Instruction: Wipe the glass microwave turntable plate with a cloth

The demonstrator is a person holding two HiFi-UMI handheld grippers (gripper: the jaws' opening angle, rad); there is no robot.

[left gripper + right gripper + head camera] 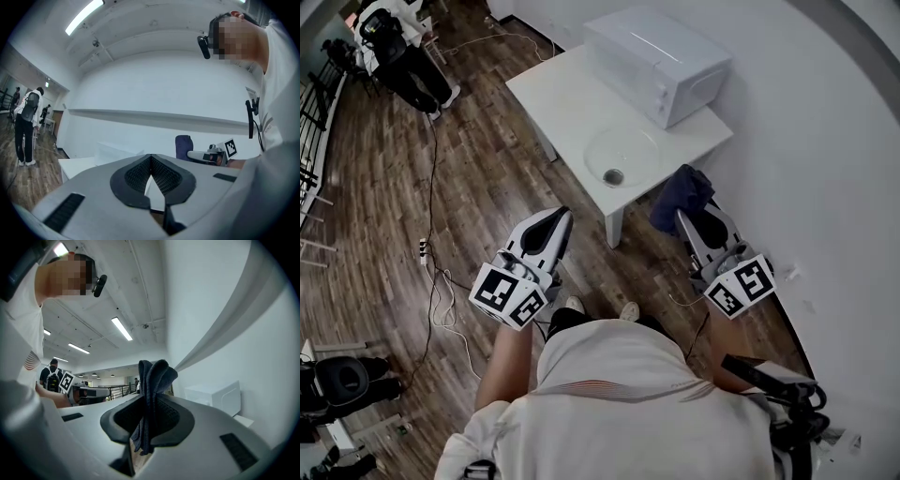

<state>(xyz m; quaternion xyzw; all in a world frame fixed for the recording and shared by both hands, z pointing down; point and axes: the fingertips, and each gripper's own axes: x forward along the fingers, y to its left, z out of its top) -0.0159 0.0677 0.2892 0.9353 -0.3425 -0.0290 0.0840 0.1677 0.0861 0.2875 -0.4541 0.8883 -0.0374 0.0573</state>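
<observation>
The glass turntable plate (621,156) lies flat on the white table (553,94), in front of the microwave (656,61). My right gripper (683,216) is shut on a dark blue cloth (682,195), held in the air just off the table's near right corner. In the right gripper view the cloth (152,380) is pinched between the jaws and sticks up past their tips (149,401). My left gripper (559,219) hovers over the floor, short of the table's near edge. Its jaws (150,158) meet at the tips with nothing between them.
A white wall (825,141) runs close along the right. Cables (441,291) trail over the wooden floor to the left. A person (403,56) stands at the far left by other equipment. The microwave (215,397) shows to the right in the right gripper view.
</observation>
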